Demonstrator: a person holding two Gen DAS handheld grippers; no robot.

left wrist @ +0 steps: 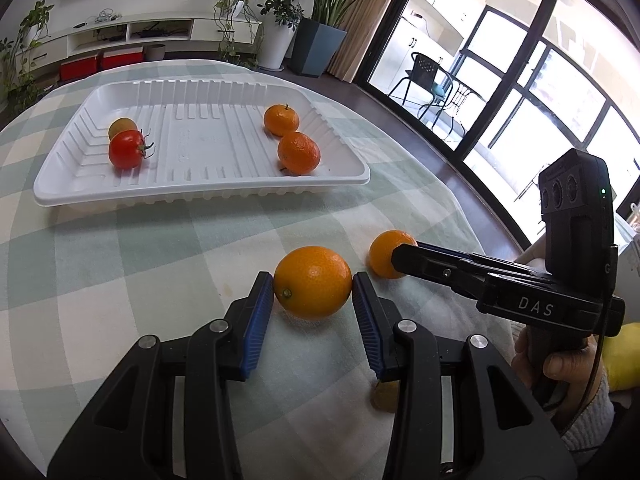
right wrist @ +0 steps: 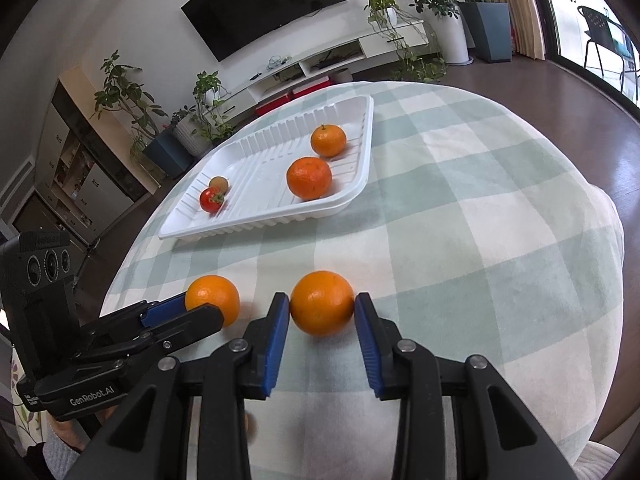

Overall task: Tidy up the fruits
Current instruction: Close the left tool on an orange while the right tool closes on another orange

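Left claw [left wrist: 313, 286]: blue pads pressed on both sides of a large orange [left wrist: 313, 282], gripping it where it sits on the worktop [left wrist: 160, 240].
Right claw [right wrist: 322, 304]: pads closed against both sides of a second orange [right wrist: 322, 303], which also rests on the checked cloth.
Between the claws: the two held oranges lie near each other but apart; in the right wrist view the left claw's orange [right wrist: 213, 299] sits just left of the right claw.
Ahead of the left claw: a white tray [left wrist: 200, 192] on the worktop, well beyond the fingertips.
Tray, right side: two mandarins [left wrist: 281, 120] [left wrist: 299, 153], close together, near the right wall.
Tray, left side: a tomato [left wrist: 126, 149] touching a brownish-green fruit [left wrist: 122, 128] behind it.
Ahead of the right claw: the same tray [right wrist: 260, 224], off to the left and well apart.
Under the left claw's right finger: a small yellowish thing [left wrist: 385, 396], mostly hidden; cannot tell what it is.
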